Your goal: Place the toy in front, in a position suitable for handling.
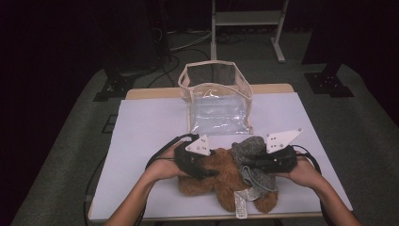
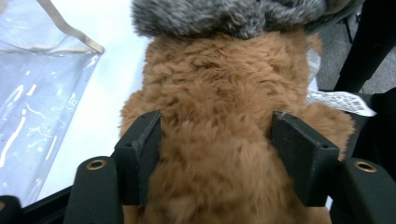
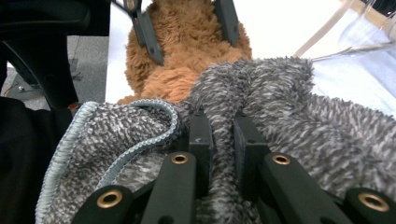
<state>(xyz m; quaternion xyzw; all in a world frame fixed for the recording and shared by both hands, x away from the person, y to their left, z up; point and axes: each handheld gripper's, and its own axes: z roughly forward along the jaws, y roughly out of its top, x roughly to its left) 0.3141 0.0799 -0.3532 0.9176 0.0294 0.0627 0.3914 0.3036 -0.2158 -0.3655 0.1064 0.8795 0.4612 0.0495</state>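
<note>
A brown plush bear (image 1: 221,175) lies near the table's front edge, with a grey fuzzy knit garment (image 1: 251,148) over its right side. My left gripper (image 1: 211,173) straddles the bear's body (image 2: 219,93), and the fur fills the gap and touches both pads. In the right gripper view the left gripper (image 3: 189,28) stands astride the bear (image 3: 187,65). My right gripper (image 3: 222,126) is shut on a fold of the grey garment (image 3: 289,102), whose blue-edged opening gapes at the left. In the high view the right gripper (image 1: 251,165) lies at the garment's right.
A clear plastic bag (image 1: 216,99) with beige trim stands open behind the bear at mid table. A white patterned tag (image 1: 241,207) lies at the bear's feet. The white table cover (image 1: 141,141) stretches to the left. A metal stand and cables sit on the floor beyond.
</note>
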